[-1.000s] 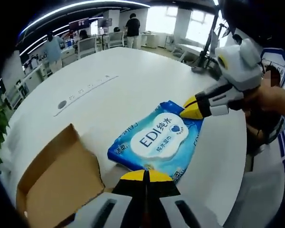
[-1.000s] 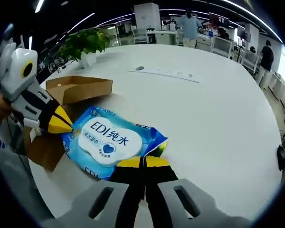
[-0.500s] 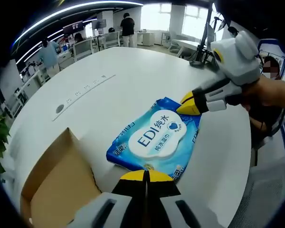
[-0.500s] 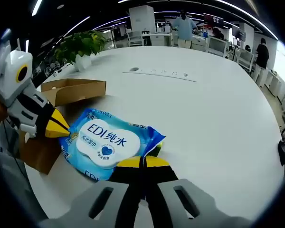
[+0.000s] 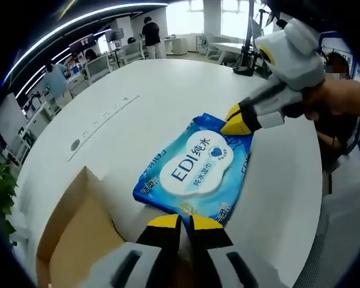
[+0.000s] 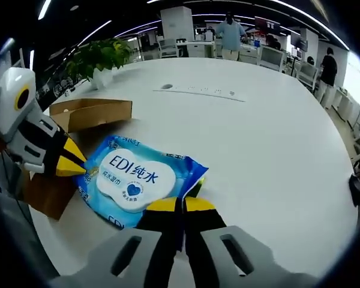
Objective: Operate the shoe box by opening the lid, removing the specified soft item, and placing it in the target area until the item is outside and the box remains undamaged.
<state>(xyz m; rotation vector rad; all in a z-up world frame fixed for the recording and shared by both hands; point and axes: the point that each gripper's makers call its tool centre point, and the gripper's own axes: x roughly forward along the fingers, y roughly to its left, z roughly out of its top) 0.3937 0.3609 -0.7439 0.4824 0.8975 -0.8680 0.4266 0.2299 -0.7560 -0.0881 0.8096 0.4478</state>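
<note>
While the blue wet-wipes pack (image 5: 194, 170) (image 6: 135, 178) lies flat on the white tabletop (image 5: 168, 102) (image 6: 270, 144), outside the box, both grippers meet it at opposite ends. In the left gripper view, the left gripper (image 5: 181, 222) sits at the pack's near edge with its yellow tips slightly parted, a narrow gap showing between them; whether they touch the wrapper I cannot tell. The right gripper (image 5: 231, 122) (image 6: 179, 206) has its jaws pressed together on the pack's far corner, pinching the wrapper edge, and a hand (image 5: 342, 99) holds its white body. From the right gripper view, the left gripper (image 6: 71, 161) appears at the pack's other end. Just beside the pack stands the open cardboard shoe box (image 5: 72, 234) (image 6: 87, 114), its flap raised. Farther off, a potted plant (image 6: 99, 57) rests on the tabletop, and people (image 6: 229, 33) stand among office desks beyond.
</note>
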